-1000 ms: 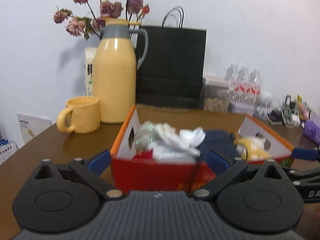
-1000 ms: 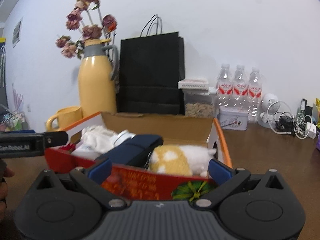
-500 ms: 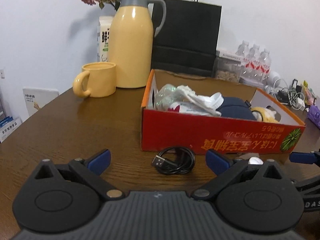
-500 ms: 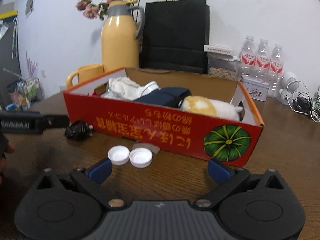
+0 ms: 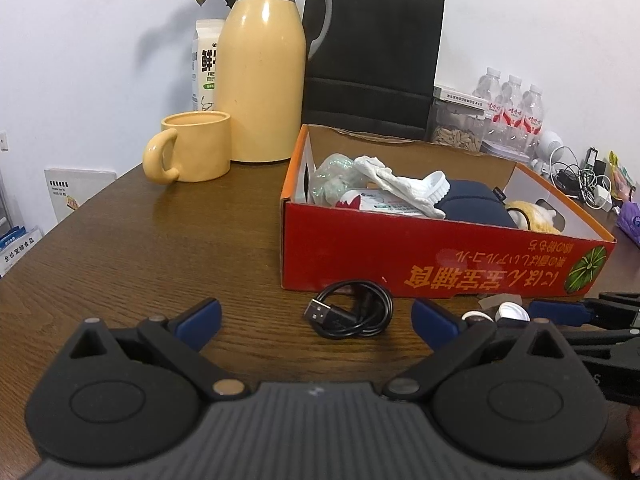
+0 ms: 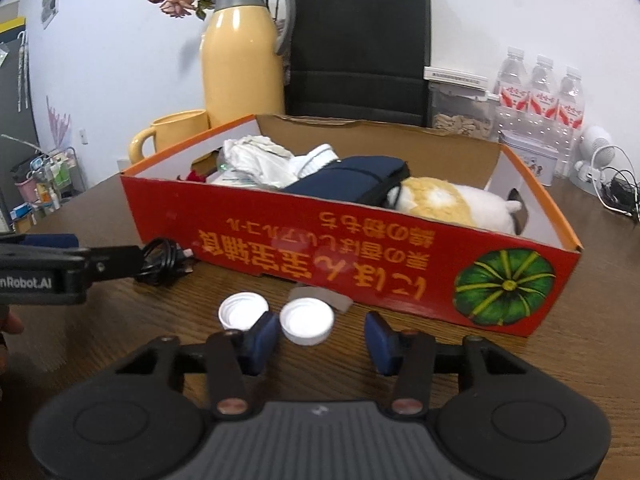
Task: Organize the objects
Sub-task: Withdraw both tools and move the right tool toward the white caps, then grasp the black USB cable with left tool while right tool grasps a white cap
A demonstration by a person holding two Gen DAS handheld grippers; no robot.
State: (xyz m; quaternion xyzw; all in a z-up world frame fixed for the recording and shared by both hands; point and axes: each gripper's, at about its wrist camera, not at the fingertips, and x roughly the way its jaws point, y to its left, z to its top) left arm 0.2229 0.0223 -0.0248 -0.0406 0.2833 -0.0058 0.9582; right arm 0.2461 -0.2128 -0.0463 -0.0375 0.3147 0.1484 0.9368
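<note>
Orange Japanese lettering ran upside down along the near wall of the red cardboard box (image 6: 360, 248), too inverted to read off with confidence, and a green pumpkin emblem (image 6: 505, 284) sat at its right end. On the left gripper's arm (image 6: 44, 270), poking in from the left, white letters spelled "nRobot.AI", the start cut off. Far back, the white milk carton (image 5: 206, 64) beside the yellow jug carried a bold black Chinese character and small letters beginning "FRE". The water bottles (image 6: 540, 98) at far right wore red-and-white labels, too small to make out. At the left edge, a blue-and-white packet (image 5: 16, 246) showed Chinese print.
</note>
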